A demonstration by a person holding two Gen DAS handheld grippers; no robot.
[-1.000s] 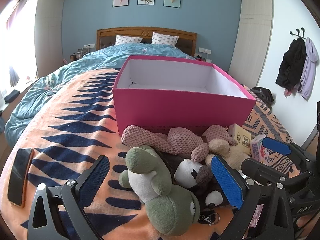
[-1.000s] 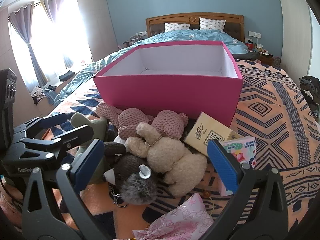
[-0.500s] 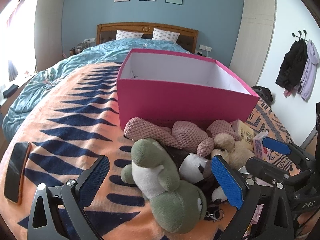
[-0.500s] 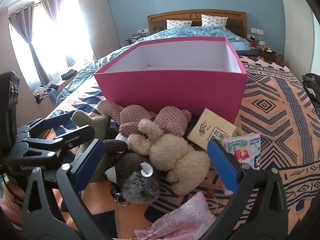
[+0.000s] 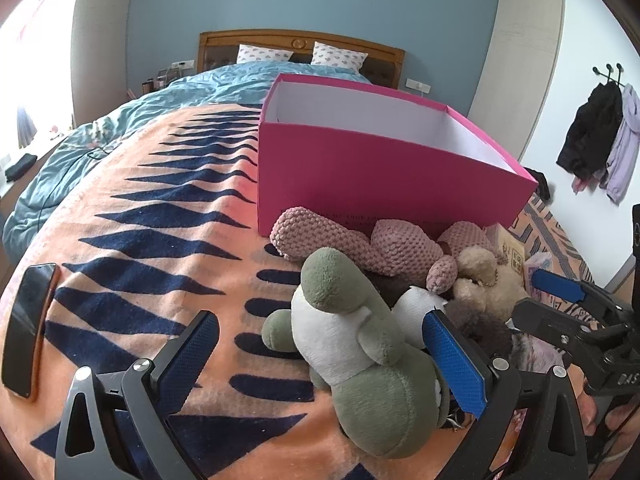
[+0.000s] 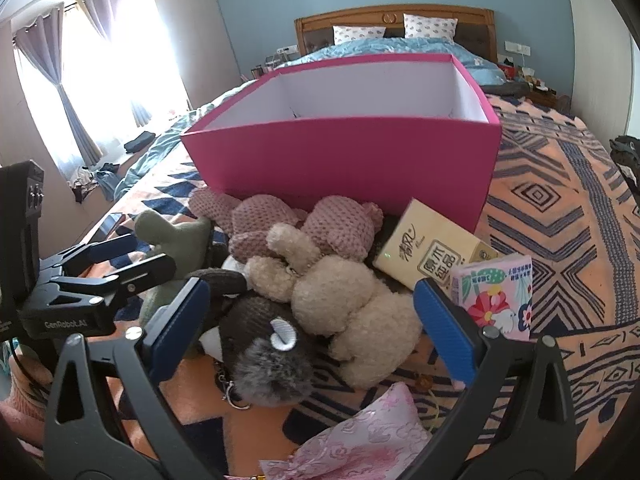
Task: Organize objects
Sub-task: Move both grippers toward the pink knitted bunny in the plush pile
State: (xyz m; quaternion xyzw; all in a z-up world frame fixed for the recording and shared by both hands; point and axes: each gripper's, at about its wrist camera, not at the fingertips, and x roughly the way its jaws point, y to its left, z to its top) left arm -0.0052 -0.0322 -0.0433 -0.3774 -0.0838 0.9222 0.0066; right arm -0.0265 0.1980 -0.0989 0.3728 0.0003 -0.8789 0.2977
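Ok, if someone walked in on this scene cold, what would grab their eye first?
Probably the big pink box, open and apparently empty, standing on the patterned blanket toward the headboard. Right in front of it lies a heap of soft toys: a green plush on the left side, a beige teddy on top, a knitted pink toy against the box. Both the left gripper and right gripper hover open over the heap.

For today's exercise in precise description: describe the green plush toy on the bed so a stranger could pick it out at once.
Find the big open pink cardboard box on the orange patterned blanket; a heap of soft toys lies against its near wall. The green plush toy with a white belly is at the heap's left end. Its neighbours are a pink knitted plush, a cream fluffy plush and a dark grey one; it alone is green.
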